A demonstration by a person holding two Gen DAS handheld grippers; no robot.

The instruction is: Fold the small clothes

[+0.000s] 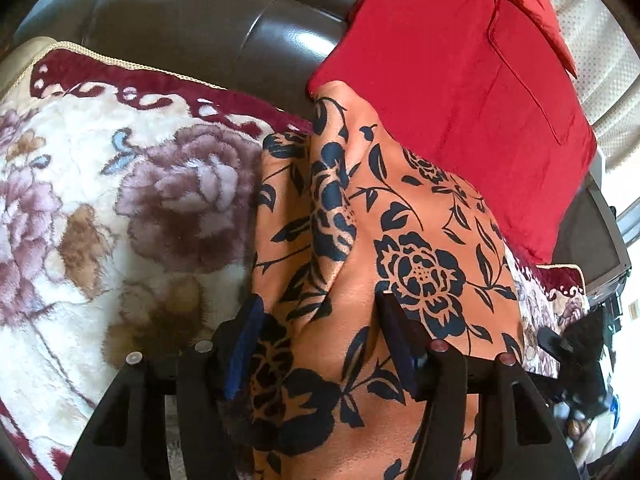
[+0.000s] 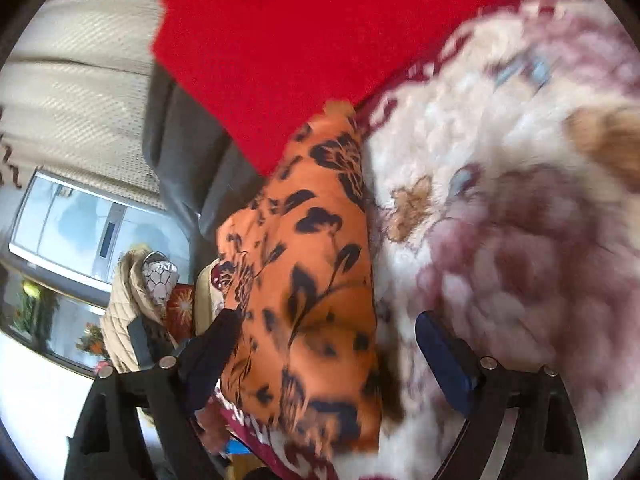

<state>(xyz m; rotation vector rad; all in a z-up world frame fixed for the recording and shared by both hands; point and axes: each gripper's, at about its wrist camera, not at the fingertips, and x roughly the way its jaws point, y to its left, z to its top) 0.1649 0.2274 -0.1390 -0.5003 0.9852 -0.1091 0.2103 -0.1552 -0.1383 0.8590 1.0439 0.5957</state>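
Slippage is my main worry: the orange floral garment (image 1: 360, 220) looks smooth and satiny, and it lies on a deep plush blanket (image 1: 100, 200), so a careless pinch could gather pile along with cloth, or let the thin fabric slide out and undo the fold. It sits bunched in a long strip on the blanket, its far end touching the red cushion (image 1: 460, 100) that leans on the dark leather sofa back (image 1: 220, 32).

My left gripper (image 1: 320, 320) is spread wide, its jaws straddling a raised ridge of the garment without pinching it. My right gripper (image 2: 328, 336) is spread too, one finger at the garment's outer edge, the other over the blanket beside it (this view is smeared with motion blur, so I cannot tell whether either finger touches cloth).

If I close while moving this fast, I judge I may catch only a single layer and drag the strip askew.

The garment creases softly, printed with dark navy roses and leaves; the blanket is fleecy, cream with mauve blooms and a maroon border; the cushion is velvety.
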